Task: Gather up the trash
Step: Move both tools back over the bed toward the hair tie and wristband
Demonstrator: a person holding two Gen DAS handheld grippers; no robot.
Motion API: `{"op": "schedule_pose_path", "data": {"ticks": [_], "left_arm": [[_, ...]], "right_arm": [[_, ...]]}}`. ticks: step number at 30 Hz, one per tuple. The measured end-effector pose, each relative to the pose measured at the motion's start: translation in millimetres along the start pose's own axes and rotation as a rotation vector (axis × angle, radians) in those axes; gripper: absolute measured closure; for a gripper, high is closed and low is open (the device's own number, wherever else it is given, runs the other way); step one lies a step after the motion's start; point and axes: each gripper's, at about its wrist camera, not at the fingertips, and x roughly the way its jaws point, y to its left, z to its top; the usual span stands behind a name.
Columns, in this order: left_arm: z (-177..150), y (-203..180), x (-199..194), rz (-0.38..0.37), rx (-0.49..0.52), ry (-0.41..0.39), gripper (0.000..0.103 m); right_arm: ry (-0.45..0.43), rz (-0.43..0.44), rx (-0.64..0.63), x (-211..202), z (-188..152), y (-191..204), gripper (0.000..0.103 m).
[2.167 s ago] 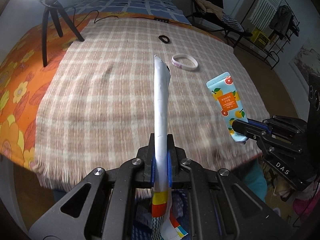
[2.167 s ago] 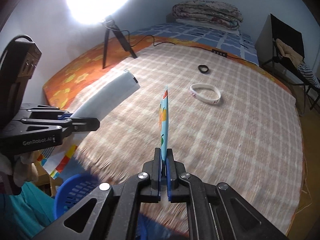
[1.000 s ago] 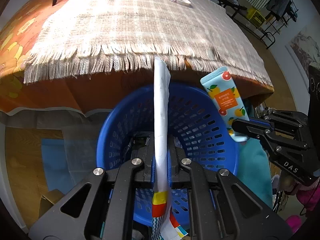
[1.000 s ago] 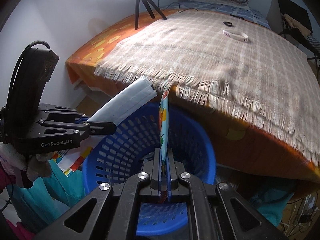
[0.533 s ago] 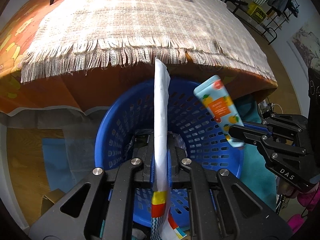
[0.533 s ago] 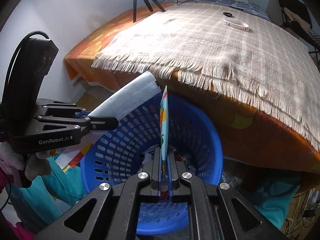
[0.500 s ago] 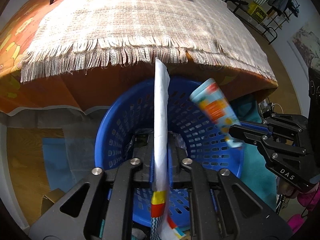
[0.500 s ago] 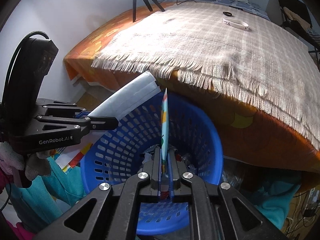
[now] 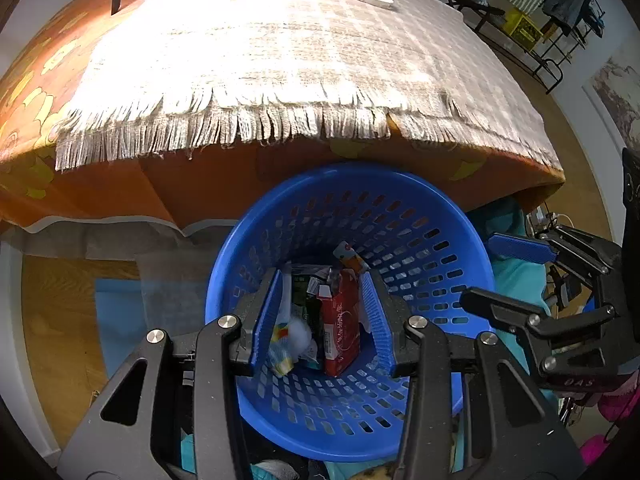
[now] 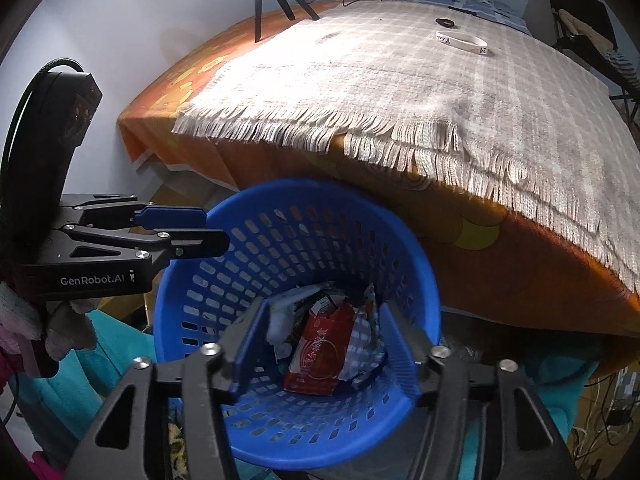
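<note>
Both wrappers now dropped into basket [image 9: 460,224] beside bed [image 9: 280,40]

both hand-held grippers, left [image 9: 325,322] and right [image 10: 326,346], point downward, jaws opening, empty.

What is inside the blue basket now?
Inside the blue basket lie a red packet, crumpled white wrappers and a green carton. Anything beneath the pile is covered.

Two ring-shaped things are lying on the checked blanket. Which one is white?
The larger ring, the white wristband with dark print, lying nearer the basket. The other, the small ring just beyond it, is black.
</note>
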Motion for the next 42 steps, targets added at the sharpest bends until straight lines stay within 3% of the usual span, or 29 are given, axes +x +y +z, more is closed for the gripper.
{"op": "schedule_pose_path", "data": {"ticks": [5,13,17,21,33,42], "left_arm": [[1,5,-5,0.006,-0.012,-0.015,0.048],[8,13,-8,0.017,-0.025,-0.022,0.047],[10,13,-8,0.018,-0.030,-0.023,0.040],[14,11,-9,0.016,-0.024,-0.028,0.040],[41,1,-16,0.005,-0.014,-0.060,0.040],[90,-1,-27,-0.022,-0.030,-0.105,0.040]], "right_arm": [[-0.004,-0.034,-0.011,-1,2,1,0.024],[-0.015,-0.092,-0.004,-5,7,-2,0.015],[-0.023,-0.123,-0.004,-7,10,-5,0.012],[-0.042,-0.153,-0.010,-11,13,-8,0.007],[-0.103,-0.227,-0.019,-28,38,-25,0.006],[-0.176,-0.233,-0.020,-41,66,-52,0.005]]}}
